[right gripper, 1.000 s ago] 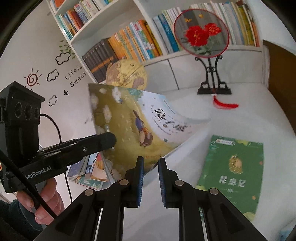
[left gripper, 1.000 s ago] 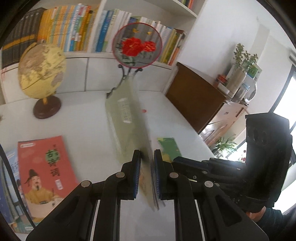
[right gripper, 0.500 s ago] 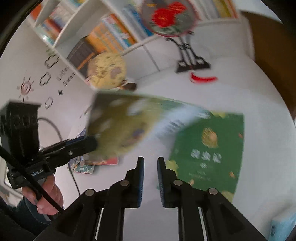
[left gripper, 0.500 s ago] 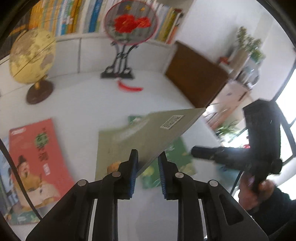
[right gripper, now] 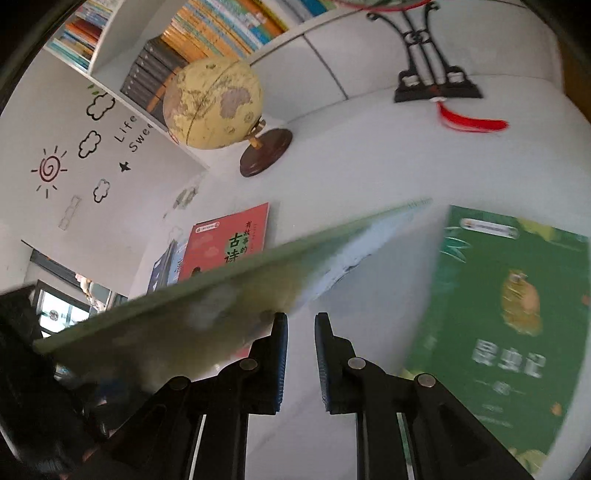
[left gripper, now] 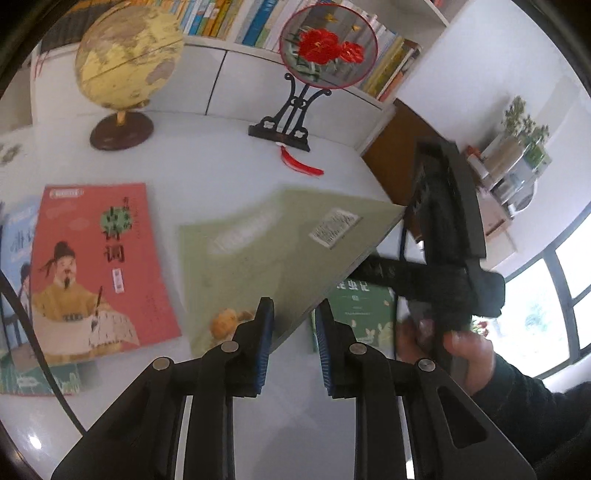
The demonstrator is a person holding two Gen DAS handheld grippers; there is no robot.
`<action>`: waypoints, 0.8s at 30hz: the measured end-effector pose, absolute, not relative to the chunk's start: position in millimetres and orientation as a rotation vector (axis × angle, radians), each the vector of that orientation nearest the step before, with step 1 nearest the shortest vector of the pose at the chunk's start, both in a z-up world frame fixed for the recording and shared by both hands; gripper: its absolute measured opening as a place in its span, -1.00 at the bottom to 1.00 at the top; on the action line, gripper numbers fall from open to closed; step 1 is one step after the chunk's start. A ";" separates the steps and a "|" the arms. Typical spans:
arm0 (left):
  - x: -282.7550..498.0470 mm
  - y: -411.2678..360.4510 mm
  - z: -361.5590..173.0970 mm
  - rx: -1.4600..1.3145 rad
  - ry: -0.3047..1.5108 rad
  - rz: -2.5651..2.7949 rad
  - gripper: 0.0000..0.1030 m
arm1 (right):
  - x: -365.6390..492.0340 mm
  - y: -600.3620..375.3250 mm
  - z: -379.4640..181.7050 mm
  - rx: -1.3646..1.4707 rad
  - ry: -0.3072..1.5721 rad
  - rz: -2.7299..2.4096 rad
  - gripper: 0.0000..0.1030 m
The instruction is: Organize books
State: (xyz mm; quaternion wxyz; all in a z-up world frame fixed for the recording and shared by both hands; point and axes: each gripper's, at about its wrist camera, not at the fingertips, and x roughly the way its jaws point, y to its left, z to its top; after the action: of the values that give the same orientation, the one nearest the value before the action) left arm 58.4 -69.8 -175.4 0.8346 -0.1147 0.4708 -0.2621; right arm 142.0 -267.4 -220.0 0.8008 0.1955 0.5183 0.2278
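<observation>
My left gripper (left gripper: 293, 334) holds a thin olive-green book (left gripper: 280, 251) by its near corner, tilted, back cover up, above the white table. The same book (right gripper: 207, 306) crosses the right wrist view as a blurred slanted sheet. My right gripper (right gripper: 299, 354) is a little open and empty beside that book's edge, over the table. A dark green book (right gripper: 509, 314) lies flat to its right; it also shows in the left wrist view (left gripper: 360, 314) under the held book. A red book (left gripper: 96, 266) lies flat at the left, on other books (left gripper: 14, 236).
A yellow globe (left gripper: 127, 59) and a round fan on a black stand (left gripper: 325, 48) with a red tassel (left gripper: 299, 166) stand at the back of the table (left gripper: 207, 162). Bookshelves (left gripper: 236, 18) full of books run behind. A brown cabinet (left gripper: 402, 147) stands at the right.
The right gripper let go of the olive-green book and drew back. The left gripper turned the book from upright to nearly flat and swung it down over the dark green book.
</observation>
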 end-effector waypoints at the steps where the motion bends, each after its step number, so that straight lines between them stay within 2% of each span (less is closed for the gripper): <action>1: 57.8 -65.5 -175.9 -0.245 0.997 -0.552 -0.62 | 144.1 -260.2 -216.0 0.413 1.097 0.505 -0.72; 8: 53.6 -7.4 -178.2 -0.315 0.997 -0.503 -0.63 | 159.5 -173.2 -189.9 0.321 1.051 0.642 -0.73; 16: 36.7 63.6 -204.2 -0.368 1.072 -0.429 -0.67 | 169.8 -55.5 -214.7 0.253 1.146 0.766 -0.73; 21: 46.8 101.4 -208.3 -0.379 1.071 -0.376 -0.56 | 180.6 -83.5 -239.2 0.361 1.189 0.621 -0.71; 24: 74.0 109.1 -217.1 -0.386 1.065 -0.369 -0.49 | 196.1 -124.9 -255.2 0.410 1.221 0.515 -0.37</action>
State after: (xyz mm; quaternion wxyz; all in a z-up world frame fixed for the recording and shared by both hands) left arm 74.0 109.1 -217.1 0.8277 -0.1819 0.5016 -0.1737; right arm 196.1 -124.9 -255.2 0.7689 0.1890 0.5628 0.2374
